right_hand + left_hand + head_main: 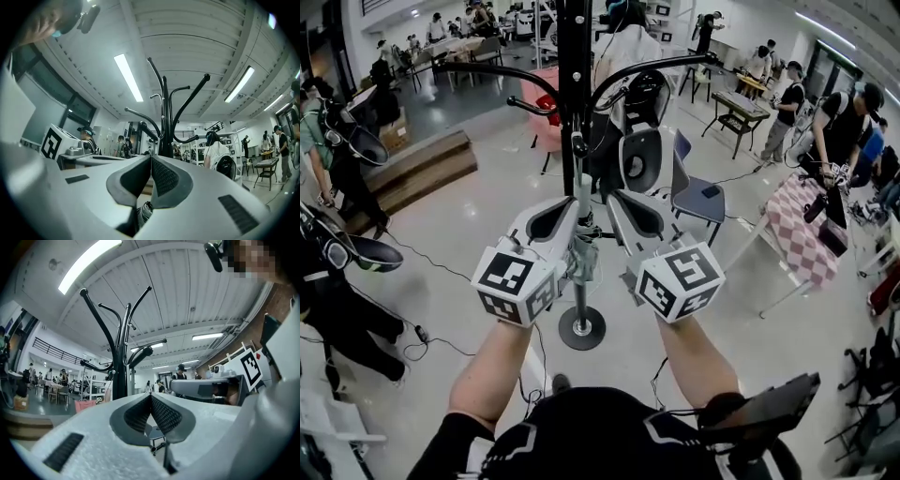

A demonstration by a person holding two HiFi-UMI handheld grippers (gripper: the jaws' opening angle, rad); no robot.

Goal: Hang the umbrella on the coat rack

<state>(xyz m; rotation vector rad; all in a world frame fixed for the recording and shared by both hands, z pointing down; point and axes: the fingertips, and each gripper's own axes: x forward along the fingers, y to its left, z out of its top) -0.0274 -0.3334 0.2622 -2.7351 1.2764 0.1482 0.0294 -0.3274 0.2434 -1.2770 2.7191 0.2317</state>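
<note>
The black coat rack rises straight ahead, its curved arms spreading left and right; it also shows in the left gripper view and the right gripper view. A grey folded umbrella hangs close along the pole, its pale shaft reaching up to a small hook. I cannot tell what carries it. My left gripper is just left of it and my right gripper just right. Both point at the rack with pads pressed together and nothing between them. Grey umbrella fabric shows beneath the right jaws.
The rack's round base stands on the pale floor. A person in white with a black pack stands just beyond the rack. A blue-grey chair and a checked table lie right. Wooden steps, people and floor cables lie left.
</note>
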